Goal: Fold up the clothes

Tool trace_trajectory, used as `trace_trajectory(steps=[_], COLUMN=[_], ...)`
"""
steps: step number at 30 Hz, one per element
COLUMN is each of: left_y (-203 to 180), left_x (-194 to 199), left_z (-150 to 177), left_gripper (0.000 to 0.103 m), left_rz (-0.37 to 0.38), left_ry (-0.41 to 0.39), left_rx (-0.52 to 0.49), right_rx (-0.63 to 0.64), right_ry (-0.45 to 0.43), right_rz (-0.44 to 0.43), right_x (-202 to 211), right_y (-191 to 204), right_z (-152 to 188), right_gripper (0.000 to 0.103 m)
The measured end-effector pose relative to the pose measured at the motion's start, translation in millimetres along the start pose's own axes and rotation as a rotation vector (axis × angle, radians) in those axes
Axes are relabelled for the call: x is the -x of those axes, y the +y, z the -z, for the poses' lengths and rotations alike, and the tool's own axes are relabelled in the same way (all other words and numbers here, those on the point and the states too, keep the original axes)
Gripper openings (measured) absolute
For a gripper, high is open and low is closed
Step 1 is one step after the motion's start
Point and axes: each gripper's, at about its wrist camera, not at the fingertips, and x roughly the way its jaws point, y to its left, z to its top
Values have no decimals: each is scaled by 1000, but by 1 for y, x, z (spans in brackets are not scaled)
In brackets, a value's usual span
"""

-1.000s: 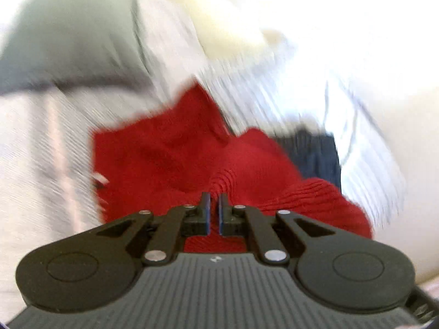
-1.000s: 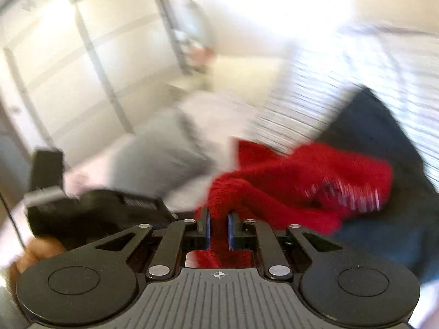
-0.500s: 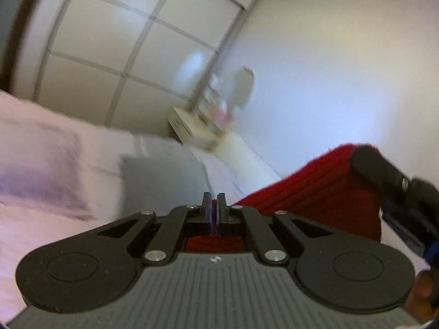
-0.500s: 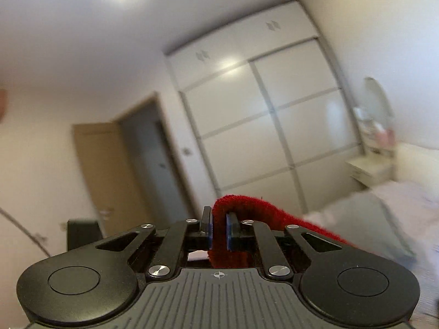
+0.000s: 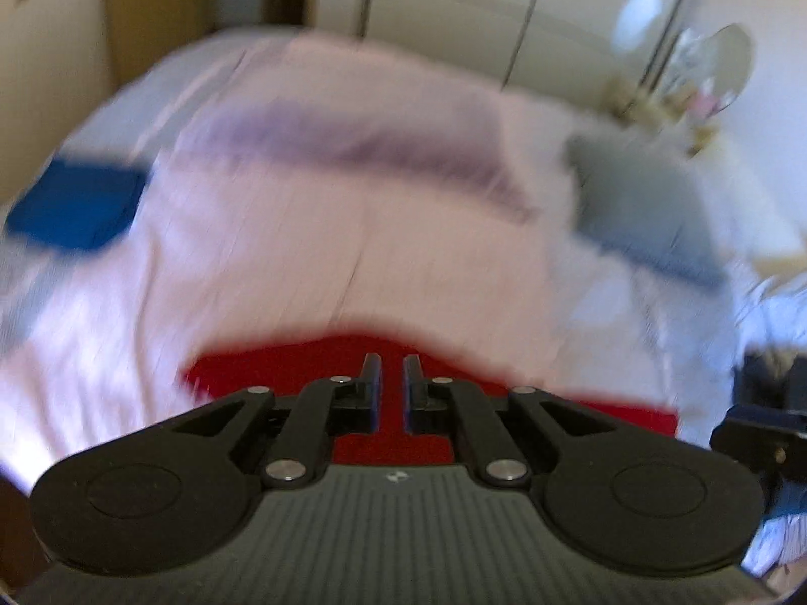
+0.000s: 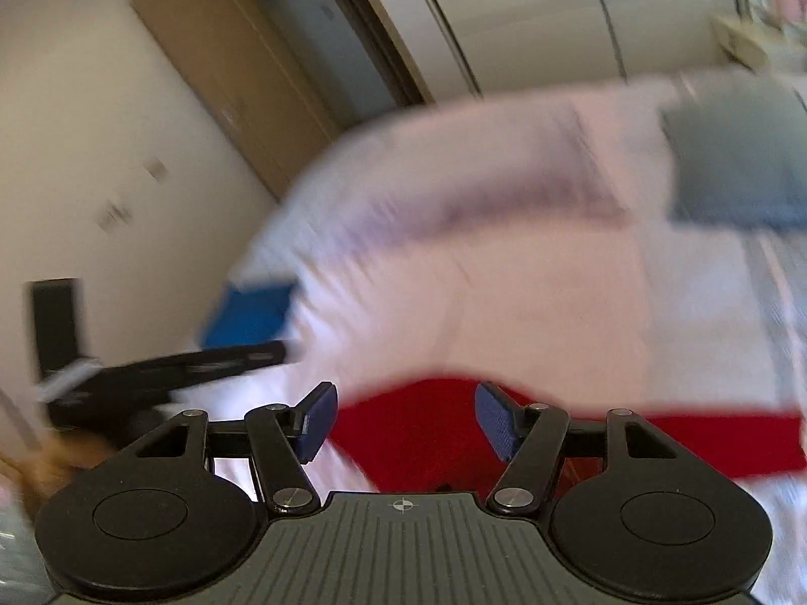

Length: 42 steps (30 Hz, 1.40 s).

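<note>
A red knitted garment [image 5: 444, 358] lies spread on the pink bedcover [image 5: 353, 232], just under both grippers; it also shows in the right wrist view [image 6: 428, 428]. My left gripper [image 5: 392, 378] hovers over its near edge with a narrow gap between the fingers, and nothing shows between them. My right gripper [image 6: 403, 413] is wide open above the garment and holds nothing. The left gripper's body shows at the left of the right wrist view [image 6: 166, 368]. Both views are blurred by motion.
A folded blue garment [image 5: 75, 206] lies at the bed's left edge. A grey pillow [image 5: 640, 217] lies at the right, a purple band [image 5: 363, 141] across the cover. White wardrobe doors [image 5: 454, 5], a nightstand [image 5: 696, 101] and a brown door [image 6: 227, 65] stand behind.
Both grippers swung down from held high to low over the bed. The red garment left both grips and now lies flat. The right jaws opened wide; the left jaws parted slightly.
</note>
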Motion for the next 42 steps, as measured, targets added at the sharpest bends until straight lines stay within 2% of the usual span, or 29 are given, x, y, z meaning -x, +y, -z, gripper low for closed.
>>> trace_trajectory(steps=[2, 4, 8, 10, 15, 20, 26, 33, 42], left_y=[12, 8, -11, -19, -63, -100, -123, -126, -96], left_x=[-3, -12, -3, 1, 15, 29, 43, 49, 36], left_z=[28, 54, 96, 115, 132, 158, 186, 191, 167], left_gripper=[4, 4, 12, 15, 23, 24, 27, 27, 28], left_rz=[-25, -40, -55, -62, -110, -176, -203, -207, -191], left_ry=[65, 104, 142, 142, 94, 98, 119, 115, 122], left_rx=[22, 9, -17, -32, -91, -112, -103, -98, -116], right_rx=[22, 52, 132, 171, 248, 237, 253, 259, 238], right_ry=[65, 108, 137, 137, 131, 167, 200, 191, 173], right_rz=[71, 118, 151, 139, 138, 120, 92, 85, 118], right_x=[-11, -13, -16, -12, 12, 29, 41, 45, 21], right_y=[-8, -9, -19, -18, -28, -51, -66, -70, -59], right_z=[22, 46, 85, 97, 119, 143, 172, 176, 158], right_gripper=[64, 64, 64, 64, 64, 64, 64, 64, 64])
